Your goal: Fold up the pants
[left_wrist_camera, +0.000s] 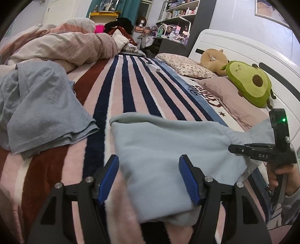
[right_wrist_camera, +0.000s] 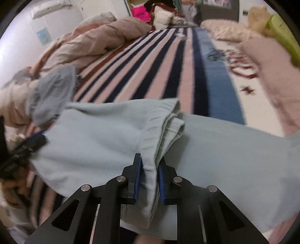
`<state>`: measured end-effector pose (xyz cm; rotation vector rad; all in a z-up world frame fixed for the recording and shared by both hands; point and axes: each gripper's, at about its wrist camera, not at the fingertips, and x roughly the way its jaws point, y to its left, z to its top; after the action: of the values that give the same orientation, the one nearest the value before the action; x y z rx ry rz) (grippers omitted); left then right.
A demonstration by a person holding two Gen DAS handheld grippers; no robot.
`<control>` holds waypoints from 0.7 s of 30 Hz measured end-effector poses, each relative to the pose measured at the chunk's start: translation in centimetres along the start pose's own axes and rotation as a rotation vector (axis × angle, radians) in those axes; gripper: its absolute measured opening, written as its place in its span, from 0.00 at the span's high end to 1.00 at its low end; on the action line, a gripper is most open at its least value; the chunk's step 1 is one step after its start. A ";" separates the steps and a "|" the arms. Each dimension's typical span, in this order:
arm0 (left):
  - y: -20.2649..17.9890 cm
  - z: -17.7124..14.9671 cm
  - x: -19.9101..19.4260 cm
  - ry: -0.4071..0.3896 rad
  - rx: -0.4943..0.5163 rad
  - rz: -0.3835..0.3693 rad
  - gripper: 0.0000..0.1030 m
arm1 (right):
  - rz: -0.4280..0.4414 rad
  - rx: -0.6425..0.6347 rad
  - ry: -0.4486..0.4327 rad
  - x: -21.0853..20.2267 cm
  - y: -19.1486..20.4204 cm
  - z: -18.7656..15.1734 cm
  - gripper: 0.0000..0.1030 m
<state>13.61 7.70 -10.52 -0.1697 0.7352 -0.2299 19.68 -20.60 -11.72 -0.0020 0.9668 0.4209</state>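
right gripper [right_wrist_camera: 149, 174]: jaws pressed together on a bunched fold of the pants' ribbed band, cloth squeezed between the blue pads [right_wrist_camera: 138, 174]; no gap visible beside the fabric
right gripper, seen from left wrist view [left_wrist_camera: 241, 149]: side-on at far right, fingertips against the pants' right edge, a hand [left_wrist_camera: 281, 175] on its handle
left gripper [left_wrist_camera: 149, 177]: jaws spread wide, blue pads [left_wrist_camera: 187, 178] standing apart over the near-left end of the pants; cloth lies between and under them, pads not pressing on it
left gripper, seen from right wrist view [right_wrist_camera: 24, 148]: at the left edge, blurred, tips at the far-left end of the pants
pants [left_wrist_camera: 168, 146]: pale blue, lying across the bed just ahead of both grippers, folded over; ribbed band end [right_wrist_camera: 161, 122] raised in the right gripper's pinch, rest spread to either side of it
striped blanket [left_wrist_camera: 127, 84]: under the pants, pink, navy and rust stripes running away from the grippers
grey-blue garment [left_wrist_camera: 43, 105]: crumpled, left of the left gripper, apart from the pants
duvet [left_wrist_camera: 61, 45]: heaped, far left beyond the garment
pillows [left_wrist_camera: 187, 65]: far right, by the white headboard [left_wrist_camera: 234, 47]
avocado plush [left_wrist_camera: 249, 82]: on the pink pillow, right of the grippers, well apart
tan plush [left_wrist_camera: 213, 59]: just behind the avocado
shelves [left_wrist_camera: 178, 16]: cluttered, beyond the bed
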 end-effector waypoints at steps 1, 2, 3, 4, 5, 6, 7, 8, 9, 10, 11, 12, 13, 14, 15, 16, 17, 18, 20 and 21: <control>-0.3 0.1 -0.1 0.001 0.004 -0.001 0.39 | -0.018 0.001 0.000 0.0 -0.3 -0.2 0.89; -0.9 0.2 -0.1 0.002 0.013 -0.001 0.39 | -0.009 0.011 0.005 0.0 -0.6 -0.3 0.89; -1.3 0.2 -0.2 0.002 0.020 0.001 0.39 | 0.018 0.022 0.016 0.1 -1.0 -0.5 0.88; -1.7 0.4 -0.2 0.001 0.027 0.005 0.39 | 0.037 0.023 0.027 0.1 -1.2 -0.7 0.82; -2.2 0.5 -0.4 -0.001 0.034 0.009 0.39 | 0.043 0.027 0.022 -0.3 -1.5 -0.8 0.76; -2.6 0.6 -0.5 -0.003 0.039 0.012 0.39 | 0.046 0.032 0.009 -1.0 -2.0 -0.9 0.71; -3.0 0.7 -0.7 -0.007 0.042 0.014 0.39 | 0.040 0.041 -0.025 -2.2 -2.8 -1.1 0.63; -3.4 0.8 -0.9 -0.010 0.042 0.017 0.39 | 0.016 0.058 -0.068 -3.8 -3.9 -1.2 0.59; -3.6 0.9 -0.9 -0.011 0.040 0.018 0.39 | -0.011 0.076 -0.101 -5.0 -4.8 -1.3 0.59; -3.9 1.0 -1.0 -0.012 0.039 0.019 0.39 | -0.052 0.105 -0.145 -6.9 -6.3 -1.6 0.59; -4.3 1.1 -1.0 -0.013 0.038 0.020 0.39 | -0.090 0.126 -0.181 -8.6 -7.7 -2.0 0.57; -4.7 1.2 -0.9 -0.013 0.039 0.023 0.39 | -0.137 0.143 -0.215 -10.4 -9.3 -2.5 0.55; -5.2 1.3 -0.9 -0.012 0.043 0.025 0.39 | -0.175 0.152 -0.237 -11.7 -10.4 -2.9 0.53; -5.6 1.4 -0.9 -0.011 0.048 0.026 0.39 | -0.218 0.158 -0.261 -13.1 -11.5 -3.3 0.53; -6.1 1.5 -0.9 -0.011 0.053 0.027 0.39 | -0.268 0.161 -0.286 -14.5 -12.7 -3.7 0.53; -6.5 1.6 -0.9 -0.012 0.056 0.028 0.39 | -0.316 0.156 -0.306 -15.8 -13.8 -4.1 0.53; -6.9 1.8 -1.0 -0.012 0.059 0.030 0.39 | -0.349 0.143 -0.317 -17.0 -15.0 -4.5 0.53; -7.4 1.9 -1.1 -0.011 0.064 0.031 0.39 | -0.357 0.127 -0.320 -17.6 -15.7 -4.8 0.52; -8.5 2.1 -1.1 -0.008 0.080 0.032 0.39 | -0.325 0.018 -0.303 -18.5 -16.8 -5.1 0.52; -9.2 2.2 -1.0 -0.004 0.090 0.031 0.39 | -0.304 -0.033 -0.289 -18.5 -17.1 -5.1 0.52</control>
<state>13.02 -0.69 -6.08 -0.0730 0.7215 -0.2330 12.44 -43.73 -3.01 -0.1140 0.6608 0.1505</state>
